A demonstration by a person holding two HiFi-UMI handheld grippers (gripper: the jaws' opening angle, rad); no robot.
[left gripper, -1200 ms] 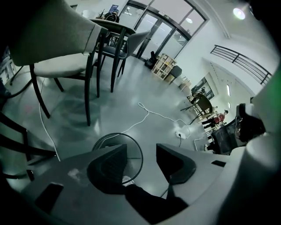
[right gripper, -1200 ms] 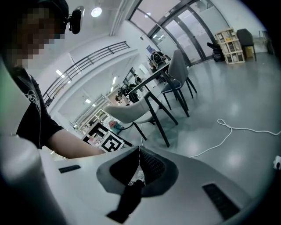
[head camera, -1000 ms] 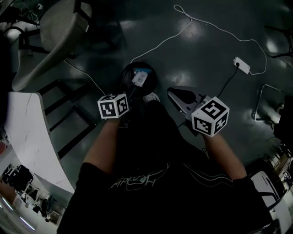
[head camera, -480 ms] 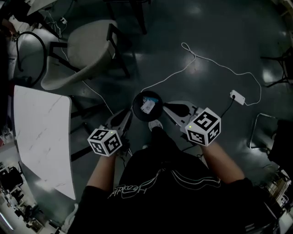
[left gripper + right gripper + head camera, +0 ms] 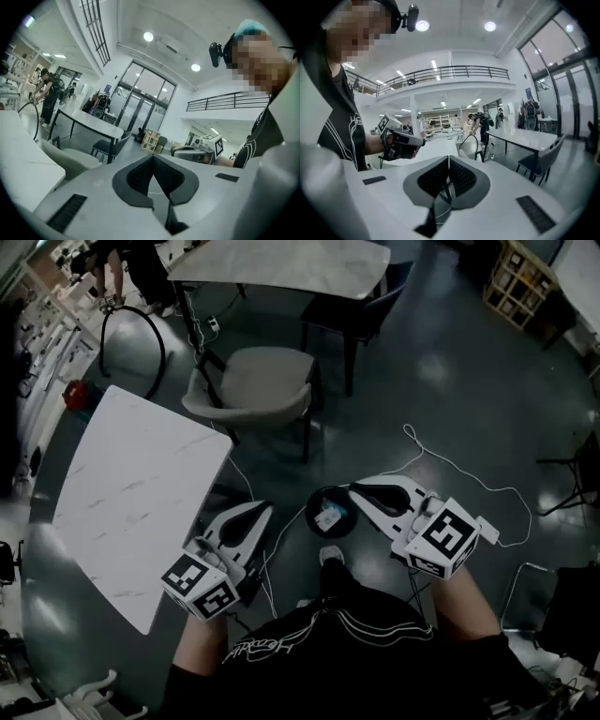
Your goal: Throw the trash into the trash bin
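Note:
The black round trash bin (image 5: 317, 502) stands on the dark floor just ahead of the person's feet, with white and blue trash (image 5: 327, 518) lying inside it. My left gripper (image 5: 265, 509) is held high to the bin's left, pointing nearly level. Its jaws have just been closing and now meet, with nothing between them (image 5: 153, 157). My right gripper (image 5: 354, 488) hovers over the bin's right rim, shut and empty (image 5: 449, 158). Each gripper view shows the other gripper across from it: the right gripper (image 5: 201, 151) and the left gripper (image 5: 401, 140).
A white marble table (image 5: 131, 502) stands close on the left. A grey chair (image 5: 258, 390) and a second table (image 5: 281, 263) are farther ahead. A white cable (image 5: 450, 465) runs over the floor on the right. People stand at the far left (image 5: 141, 268).
Both grippers have risen from low beside the bin and swung from pointing down to nearly level. The left jaws have closed. The head view has lifted, showing more of the room.

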